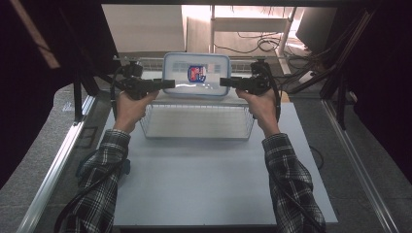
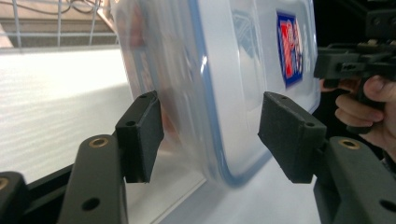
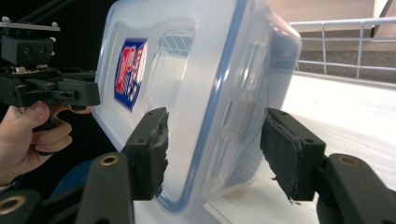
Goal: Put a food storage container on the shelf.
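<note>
Steadying the clear container point(image 1: 196, 73) is the job in hand, as I judge it. In the high view it stands on edge at the far end of the wire basket point(image 1: 145, 124), well up the white bench point(image 1: 194, 184), with its blue-rimmed lid facing the person. The left tool point(image 1: 167, 84) and the right tool point(image 1: 224, 82) point in at it level from either side. From here I cannot tell whether it sits inside the basket or just behind it, nor how wide the jaws stand. The left gripper view settles the second point for its own tool: the jaws straddle the container's lower corner, one pad close against the body wall and the other plainly clear of the lid, so this tool is open and holds nothing. It also shows the box leaning, with its corner resting on a pale surface. The right gripper view gives the mirror picture: its pads sit either side of the blue rim with a gap at the base side, so this tool is open as well. The printed label point(image 3: 128, 74) and the person's other hand point(image 3: 28, 135) lie beyond. To do this well, both tools should take the rim squarely and close together, since a one-sided squeeze could tip the leaning box. If instead it is being let go, draw both straight out sideways without brushing it.
</note>
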`<state>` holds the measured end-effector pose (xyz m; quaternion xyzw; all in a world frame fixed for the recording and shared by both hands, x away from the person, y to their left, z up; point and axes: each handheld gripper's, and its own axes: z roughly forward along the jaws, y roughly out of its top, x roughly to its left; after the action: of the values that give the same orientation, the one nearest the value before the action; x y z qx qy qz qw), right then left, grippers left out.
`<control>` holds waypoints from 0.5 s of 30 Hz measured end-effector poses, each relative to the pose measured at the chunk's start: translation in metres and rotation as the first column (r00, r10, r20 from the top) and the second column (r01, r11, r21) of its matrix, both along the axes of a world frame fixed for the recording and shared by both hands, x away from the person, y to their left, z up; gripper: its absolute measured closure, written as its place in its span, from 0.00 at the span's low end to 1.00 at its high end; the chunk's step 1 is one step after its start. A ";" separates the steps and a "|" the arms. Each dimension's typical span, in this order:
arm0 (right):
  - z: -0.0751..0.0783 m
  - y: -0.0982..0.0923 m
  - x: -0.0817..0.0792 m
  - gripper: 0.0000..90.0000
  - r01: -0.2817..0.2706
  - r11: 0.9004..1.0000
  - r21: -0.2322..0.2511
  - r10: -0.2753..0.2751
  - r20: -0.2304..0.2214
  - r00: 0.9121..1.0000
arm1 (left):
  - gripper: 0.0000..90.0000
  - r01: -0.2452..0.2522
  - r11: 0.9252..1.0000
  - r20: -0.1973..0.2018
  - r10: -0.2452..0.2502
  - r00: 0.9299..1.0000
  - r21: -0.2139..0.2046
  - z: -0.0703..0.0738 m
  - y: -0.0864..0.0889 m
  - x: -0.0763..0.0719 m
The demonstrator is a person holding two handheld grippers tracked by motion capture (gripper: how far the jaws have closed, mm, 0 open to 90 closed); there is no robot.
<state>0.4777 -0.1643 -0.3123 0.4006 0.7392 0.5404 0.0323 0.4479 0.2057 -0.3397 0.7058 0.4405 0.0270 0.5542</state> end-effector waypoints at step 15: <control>0.002 0.007 -0.004 0.38 0.068 0.995 -0.075 -0.064 0.051 0.997 | 0.35 -0.080 0.985 0.014 0.079 0.997 0.151 -0.001 -0.005 0.000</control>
<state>0.4741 -0.1573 -0.3100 0.4098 0.7447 0.5201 0.0833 0.4475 0.2011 -0.3405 0.7275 0.4628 0.0850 0.4993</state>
